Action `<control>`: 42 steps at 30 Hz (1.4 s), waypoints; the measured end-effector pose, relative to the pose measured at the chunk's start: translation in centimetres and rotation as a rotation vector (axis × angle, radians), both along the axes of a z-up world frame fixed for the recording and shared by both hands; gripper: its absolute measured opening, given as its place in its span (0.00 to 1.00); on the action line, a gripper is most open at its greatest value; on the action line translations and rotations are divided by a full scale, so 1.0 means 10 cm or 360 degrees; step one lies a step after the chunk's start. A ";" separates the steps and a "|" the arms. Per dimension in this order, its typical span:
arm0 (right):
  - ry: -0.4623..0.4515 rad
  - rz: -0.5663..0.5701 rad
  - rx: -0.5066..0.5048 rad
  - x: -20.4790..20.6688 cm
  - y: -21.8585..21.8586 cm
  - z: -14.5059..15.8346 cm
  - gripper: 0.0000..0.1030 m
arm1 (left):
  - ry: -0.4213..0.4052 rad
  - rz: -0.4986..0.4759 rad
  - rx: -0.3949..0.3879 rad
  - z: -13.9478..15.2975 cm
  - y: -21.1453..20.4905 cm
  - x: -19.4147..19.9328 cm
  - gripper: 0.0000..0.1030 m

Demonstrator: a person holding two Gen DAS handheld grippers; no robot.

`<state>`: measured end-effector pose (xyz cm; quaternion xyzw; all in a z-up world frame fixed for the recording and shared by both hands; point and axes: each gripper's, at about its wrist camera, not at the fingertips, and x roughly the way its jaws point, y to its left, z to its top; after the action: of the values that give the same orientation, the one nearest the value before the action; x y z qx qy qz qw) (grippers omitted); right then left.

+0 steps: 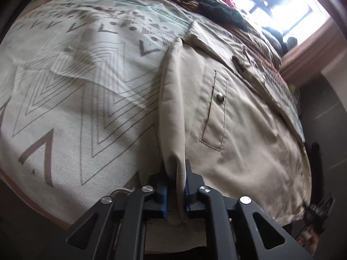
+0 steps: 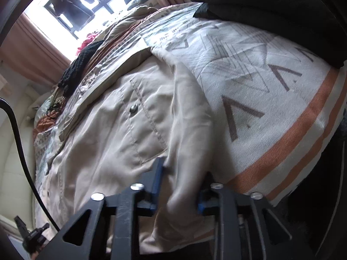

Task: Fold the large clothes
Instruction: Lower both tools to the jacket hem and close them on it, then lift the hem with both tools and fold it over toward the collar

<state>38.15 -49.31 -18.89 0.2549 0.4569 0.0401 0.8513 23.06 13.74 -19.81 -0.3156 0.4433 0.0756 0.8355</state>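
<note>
A large beige jacket (image 1: 234, 130) with a snap-button pocket lies spread on a bed with a patterned cover (image 1: 65, 86). My left gripper (image 1: 176, 186) is shut on a fold of the jacket's edge, pinched between the blue pads. In the right wrist view the same jacket (image 2: 112, 130) fills the middle. My right gripper (image 2: 180, 186) has a thick bunch of jacket fabric between its fingers, which stand fairly wide apart around it.
The white cover has grey zigzags and an orange stripe (image 2: 292, 134). A black knitted garment (image 1: 219, 10) and a red one lie near the bright window (image 1: 282, 6). A black cushion (image 2: 271, 10) sits at the bed's far side. A black cable (image 2: 19, 143) hangs left.
</note>
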 end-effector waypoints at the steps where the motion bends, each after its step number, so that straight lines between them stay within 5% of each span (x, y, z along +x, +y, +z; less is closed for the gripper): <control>1: -0.0004 -0.0005 0.0022 -0.03 -0.01 0.00 0.10 | -0.0011 0.0007 0.0054 0.06 -0.03 -0.03 0.08; 4: -0.0050 0.0009 0.0010 -0.13 0.02 0.10 0.07 | -0.0028 0.0019 0.0127 0.20 -0.05 -0.08 0.07; 19: -0.0345 0.0125 -0.0033 -0.63 0.17 1.01 0.06 | -0.0249 0.0128 0.0118 0.95 0.18 -0.59 0.06; 42: -0.0719 0.0280 -0.0024 -1.78 0.31 2.08 0.06 | -0.0627 0.0214 0.0107 1.97 0.30 -1.83 0.05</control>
<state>20.35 -46.18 1.88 0.1922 0.2755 0.1666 0.9270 4.80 16.77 -0.14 -0.3251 0.2466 0.0829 0.9092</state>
